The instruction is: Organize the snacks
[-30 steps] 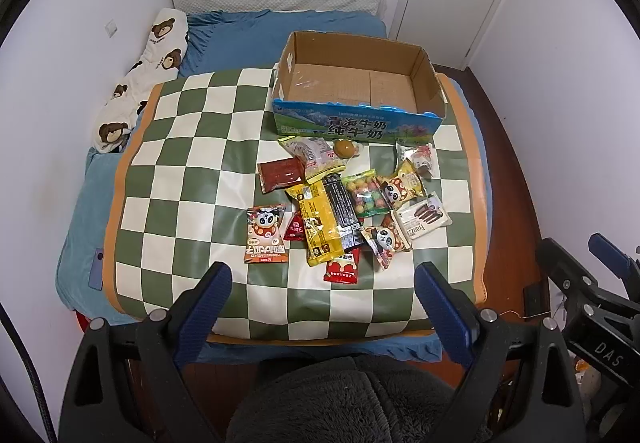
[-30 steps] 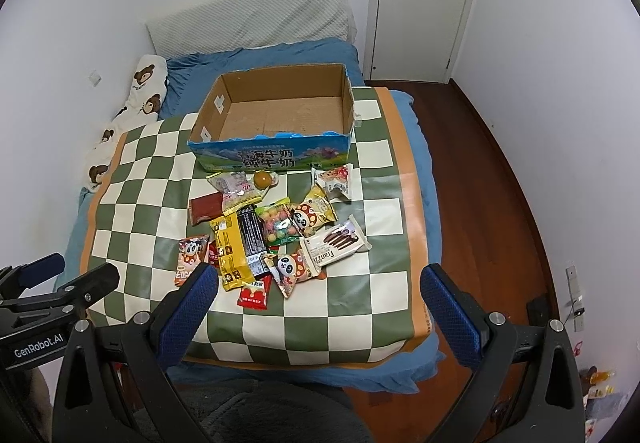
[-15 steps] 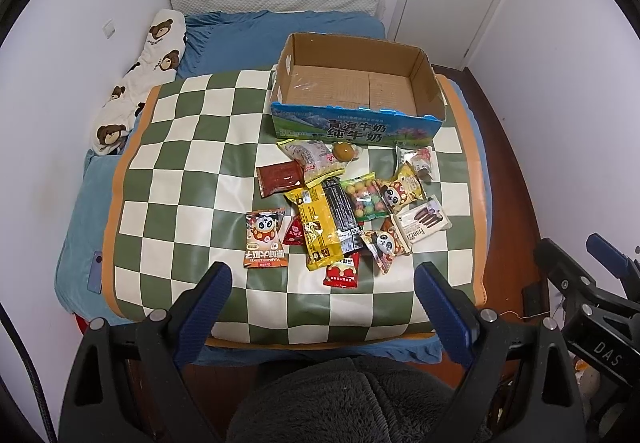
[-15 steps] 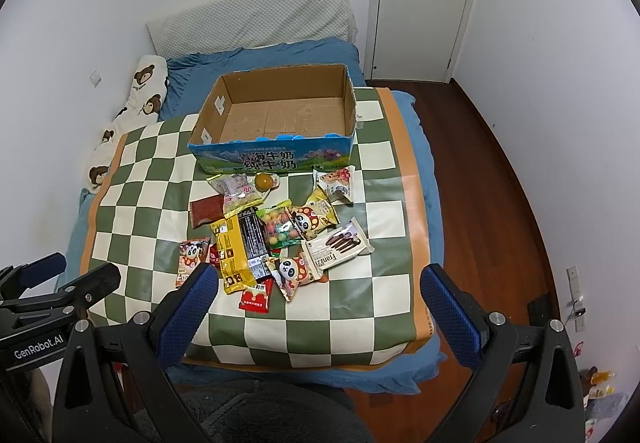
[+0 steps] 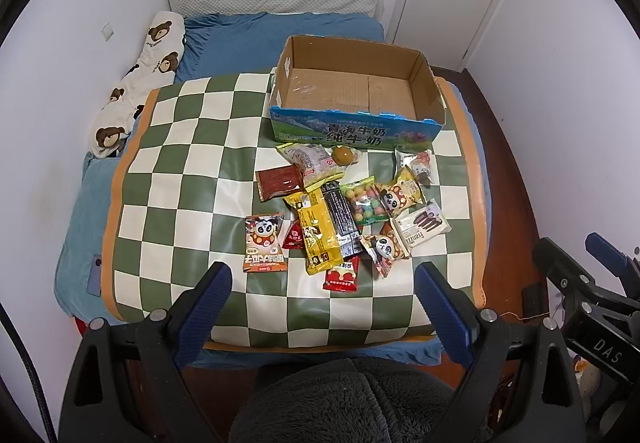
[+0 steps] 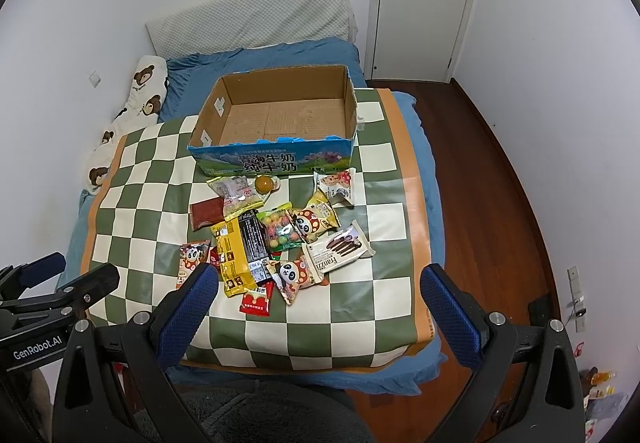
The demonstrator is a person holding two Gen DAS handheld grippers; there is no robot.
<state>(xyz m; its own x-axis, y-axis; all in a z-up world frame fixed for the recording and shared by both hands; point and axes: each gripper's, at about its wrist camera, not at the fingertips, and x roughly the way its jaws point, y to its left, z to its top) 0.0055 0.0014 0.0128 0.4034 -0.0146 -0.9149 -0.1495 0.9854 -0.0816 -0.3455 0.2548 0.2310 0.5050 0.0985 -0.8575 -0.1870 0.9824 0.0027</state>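
Both the left claw (image 5: 322,285) and right claw (image 6: 320,289) gape apart, holding nothing; snack packets (image 6: 276,239) lie heaped at six o'clock of the cardboard box (image 6: 276,159).

A: What's sitting on the bed (image 5: 280,35)?
B: Checkered mat (image 5: 192,147) is covering it. Cardboard box (image 5: 356,99) is sitting at 12 o'clock, snack pile (image 5: 340,211) lying centre, bear pillow (image 5: 140,79) at 10.

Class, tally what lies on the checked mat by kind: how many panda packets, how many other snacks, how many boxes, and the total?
Panda packets: 3
Other snacks: 10, as far as the overlapping pile shows
Cardboard box: 1
Total: 14
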